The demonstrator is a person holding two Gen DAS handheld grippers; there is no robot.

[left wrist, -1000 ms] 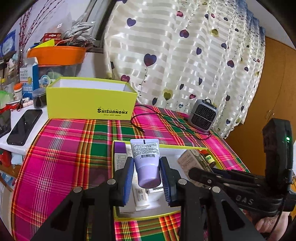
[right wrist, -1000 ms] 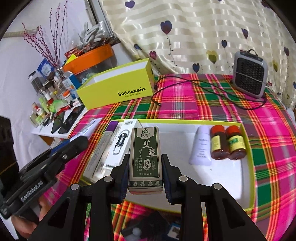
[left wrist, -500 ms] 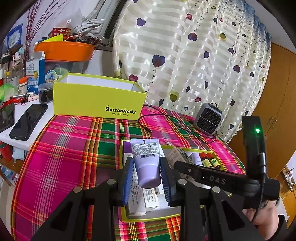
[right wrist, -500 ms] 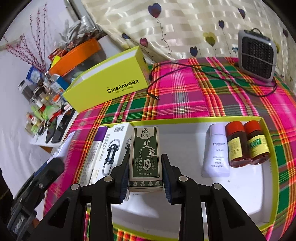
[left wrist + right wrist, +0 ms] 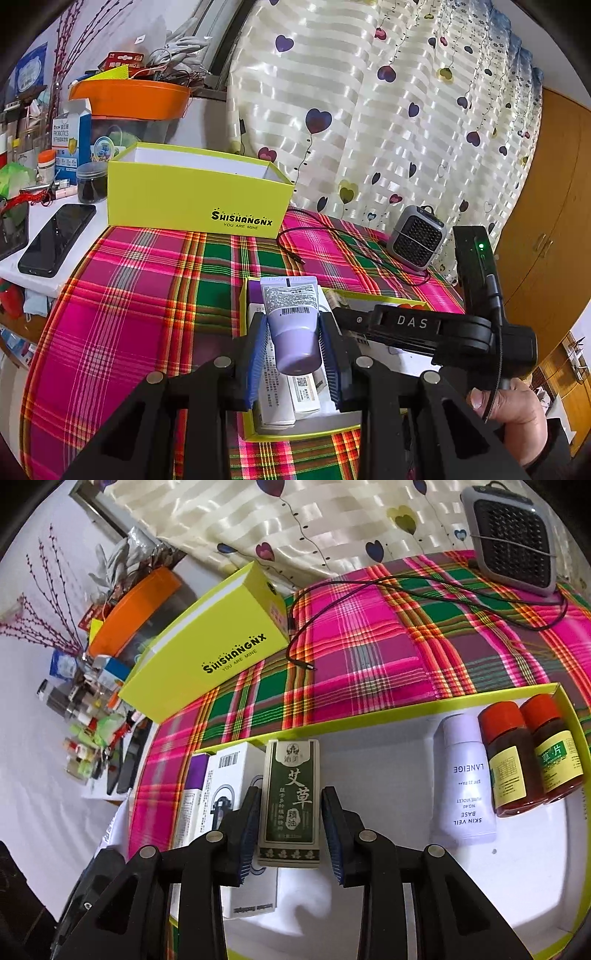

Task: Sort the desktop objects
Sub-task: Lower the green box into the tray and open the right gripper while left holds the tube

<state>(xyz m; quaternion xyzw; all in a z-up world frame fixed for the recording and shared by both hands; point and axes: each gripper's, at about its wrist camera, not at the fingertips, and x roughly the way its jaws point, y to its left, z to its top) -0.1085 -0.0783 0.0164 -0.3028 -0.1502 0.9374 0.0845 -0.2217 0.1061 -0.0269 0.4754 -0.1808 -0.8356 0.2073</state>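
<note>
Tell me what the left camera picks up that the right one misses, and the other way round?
Only the left wrist view shows the purple tube clamped in the left gripper, and the wooden cupboard doors.

Only the right wrist view shows the green box held in the right gripper, plus the white Laneige tube and two red-capped bottles lying in the shallow tray.

Both show the tall yellow box, the small grey heater and the plaid tablecloth.

Lilac tube (image 5: 291, 325) cap-down between left claw's pads, above tray's (image 5: 406, 710) left end, green box (image 5: 290, 801) upright between right claw's pads over tray, white tube (image 5: 465, 779) and two red-capped bottles (image 5: 532, 753) lying at tray's right
</note>
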